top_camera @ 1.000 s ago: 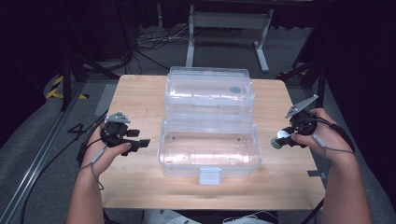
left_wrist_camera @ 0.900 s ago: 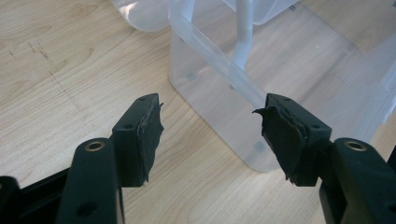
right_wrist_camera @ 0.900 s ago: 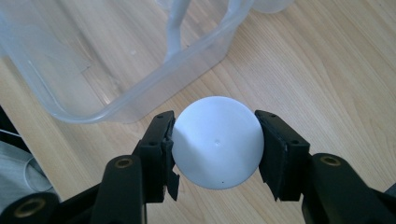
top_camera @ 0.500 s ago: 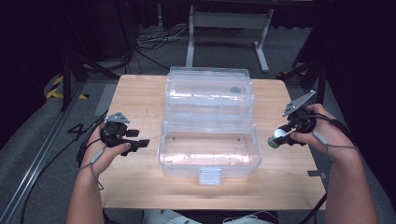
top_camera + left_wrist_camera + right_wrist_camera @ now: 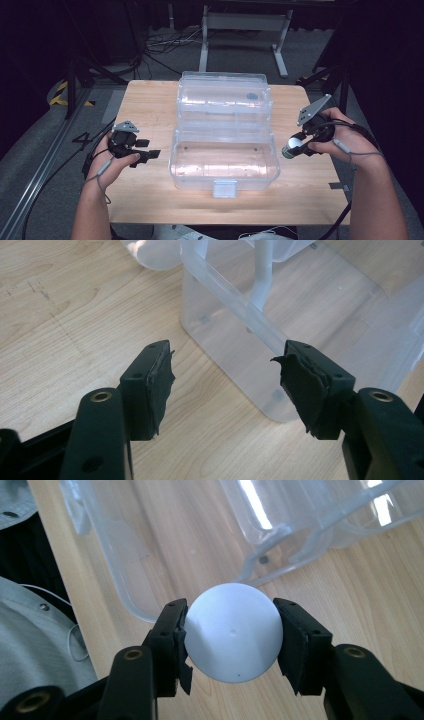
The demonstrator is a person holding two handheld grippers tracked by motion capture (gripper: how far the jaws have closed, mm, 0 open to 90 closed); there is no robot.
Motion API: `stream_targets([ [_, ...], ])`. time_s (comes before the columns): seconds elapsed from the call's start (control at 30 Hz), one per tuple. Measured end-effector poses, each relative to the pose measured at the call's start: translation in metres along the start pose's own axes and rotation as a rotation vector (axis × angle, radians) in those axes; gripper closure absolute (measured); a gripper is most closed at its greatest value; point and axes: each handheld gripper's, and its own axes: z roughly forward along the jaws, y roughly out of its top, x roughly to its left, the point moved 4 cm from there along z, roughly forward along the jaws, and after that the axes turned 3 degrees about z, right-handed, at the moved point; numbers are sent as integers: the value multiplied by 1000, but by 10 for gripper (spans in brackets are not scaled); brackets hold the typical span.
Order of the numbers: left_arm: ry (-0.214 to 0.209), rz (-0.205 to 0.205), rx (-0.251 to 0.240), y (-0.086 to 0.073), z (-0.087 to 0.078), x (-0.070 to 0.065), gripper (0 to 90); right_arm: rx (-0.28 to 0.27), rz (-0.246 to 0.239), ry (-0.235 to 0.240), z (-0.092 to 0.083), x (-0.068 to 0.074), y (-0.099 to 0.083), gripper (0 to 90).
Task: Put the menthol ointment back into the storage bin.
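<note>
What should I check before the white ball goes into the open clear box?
1. Grip: right gripper fingers press both sides of the white ball: ok.
2. Ball lifted off the wooden table: ok.
3. Clear box lid open, laid back: ok.
4. Front tray free of other things: ok.
5. Left gripper open, holding nothing, beside the box: ok.
6. Box steady when the ball drops: cannot tell.

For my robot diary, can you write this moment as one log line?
right gripper: shut on white ball | left gripper: open | clear box: lid open
</note>
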Motion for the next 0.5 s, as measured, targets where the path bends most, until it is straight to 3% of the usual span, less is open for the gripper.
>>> stream_targets([
  [0.17,1,0,3,-1,0,0,380,-3,-45,29,1,6,7,505],
  [0.5,3,-9,5,-2,-1,0,376,11,-128,44,6,15,21,504],
])
